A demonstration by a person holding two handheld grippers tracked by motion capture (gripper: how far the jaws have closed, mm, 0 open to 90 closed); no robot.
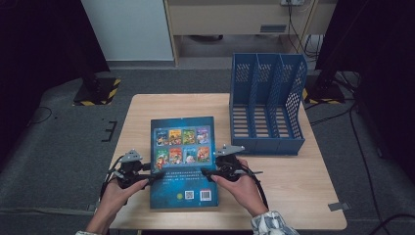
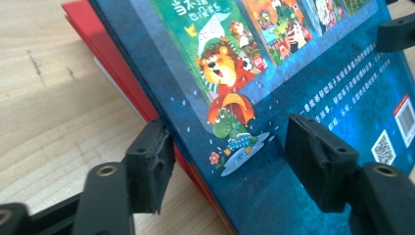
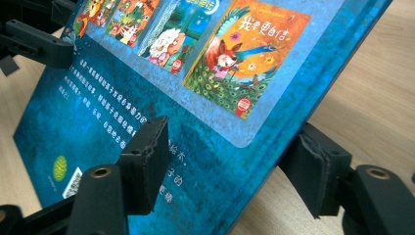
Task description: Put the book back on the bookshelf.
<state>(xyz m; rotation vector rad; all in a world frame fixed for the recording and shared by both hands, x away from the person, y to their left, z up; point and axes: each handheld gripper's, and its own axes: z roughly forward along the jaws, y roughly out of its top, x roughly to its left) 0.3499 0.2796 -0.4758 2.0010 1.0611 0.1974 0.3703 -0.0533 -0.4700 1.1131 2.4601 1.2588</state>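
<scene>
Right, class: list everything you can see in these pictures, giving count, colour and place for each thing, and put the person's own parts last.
Book: one stack, blue cover up, red covers beneath; near middle of table, its side edges between the claws' jaws.
File rack: one, blue, three slots, far right of table.
Table: one, light wood, centre.
Floor: grey, around table.
Left claw: one, black, at book's left edge, one jaw above the cover, one below.
Right claw: one, black, at book's right edge, likewise.
Hands: two, holding the claws, near edge.
</scene>
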